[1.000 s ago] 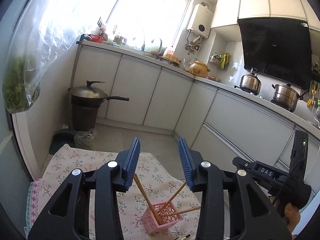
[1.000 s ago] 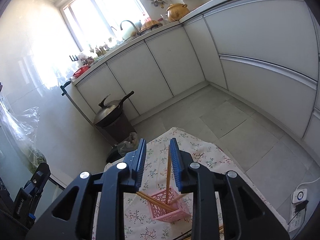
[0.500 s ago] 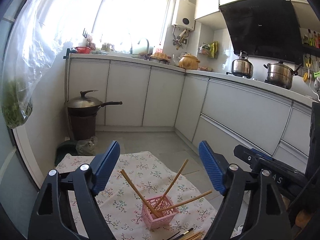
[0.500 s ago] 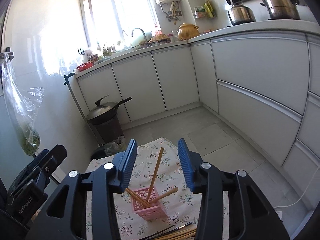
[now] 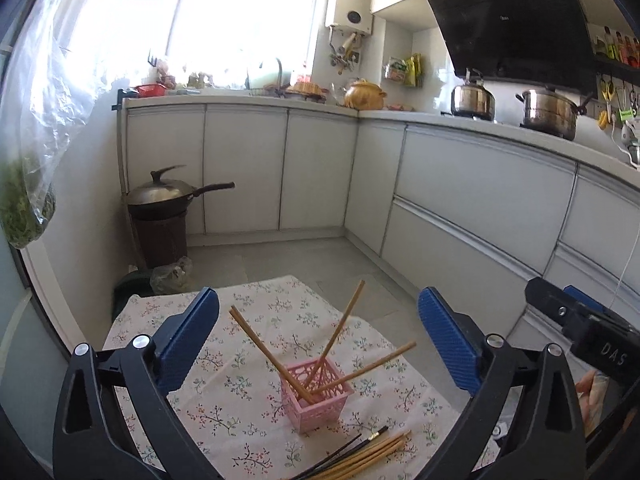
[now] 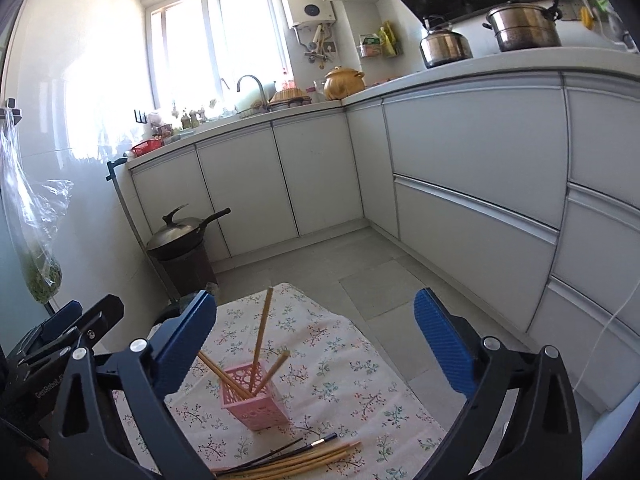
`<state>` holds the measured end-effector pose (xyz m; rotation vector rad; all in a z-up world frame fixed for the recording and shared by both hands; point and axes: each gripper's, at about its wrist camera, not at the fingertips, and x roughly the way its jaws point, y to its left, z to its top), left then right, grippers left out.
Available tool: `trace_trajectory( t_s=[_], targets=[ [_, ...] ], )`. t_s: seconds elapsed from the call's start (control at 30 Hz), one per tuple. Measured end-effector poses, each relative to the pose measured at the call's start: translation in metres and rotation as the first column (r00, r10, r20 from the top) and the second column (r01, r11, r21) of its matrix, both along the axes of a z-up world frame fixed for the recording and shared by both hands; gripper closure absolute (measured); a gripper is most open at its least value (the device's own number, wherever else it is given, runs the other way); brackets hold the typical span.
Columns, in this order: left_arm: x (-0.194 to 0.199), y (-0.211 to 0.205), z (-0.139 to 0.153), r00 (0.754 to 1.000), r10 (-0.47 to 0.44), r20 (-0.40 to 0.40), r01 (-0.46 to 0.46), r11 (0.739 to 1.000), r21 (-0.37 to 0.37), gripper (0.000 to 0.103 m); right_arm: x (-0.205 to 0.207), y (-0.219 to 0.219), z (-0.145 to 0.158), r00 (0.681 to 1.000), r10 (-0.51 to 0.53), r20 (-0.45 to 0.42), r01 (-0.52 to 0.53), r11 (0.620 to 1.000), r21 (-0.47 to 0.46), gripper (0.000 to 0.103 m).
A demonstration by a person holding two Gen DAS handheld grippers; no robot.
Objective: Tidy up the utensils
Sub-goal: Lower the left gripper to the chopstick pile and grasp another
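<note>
So both grippers were hanging over the tabletop [image 5: 168, 312] with its flowery cloth. The left gripper [image 5: 318, 334] had its blue fingers [image 5: 188, 340] spreading wide apart, nothing between them, and the right gripper [image 6: 314, 332] was opening the same way, also empty. The pink basket [image 5: 316, 400] sat mid-cloth with three wooden chopsticks [image 5: 340, 328] leaning out at roughly 11, 1 and 2 o'clock. A loose chopstick pile [image 5: 360, 456] lay flat just beside it at 6 o'clock.

The loose chopsticks [image 5: 362, 456] are being cut off by the lower picture edge; the tabletop [image 6: 352, 364] is being covered by a floral cloth [image 5: 248, 384].
</note>
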<state>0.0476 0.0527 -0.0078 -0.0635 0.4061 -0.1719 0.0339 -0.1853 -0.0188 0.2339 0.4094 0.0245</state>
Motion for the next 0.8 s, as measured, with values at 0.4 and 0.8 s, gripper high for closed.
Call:
trace_trajectory(
  t_s=[0.4, 0.8],
  targets=[
    [0.022, -0.074, -0.147, 0.682, -0.492, -0.542, 0.604, 0.796, 0.037, 0.007, -0.035, -0.08, -0.047, 0.981, -0.075, -0.179, 0.107, 0.979, 0.175, 0.007],
    [0.038, -0.14, -0.229, 0.438, -0.595, -0.674, 0.786, 0.617, -0.034, 0.008, -0.026, -0.112, -0.066, 0.96, -0.066, -0.273, 0.155, 0.936, 0.316, 0.007]
  ],
)
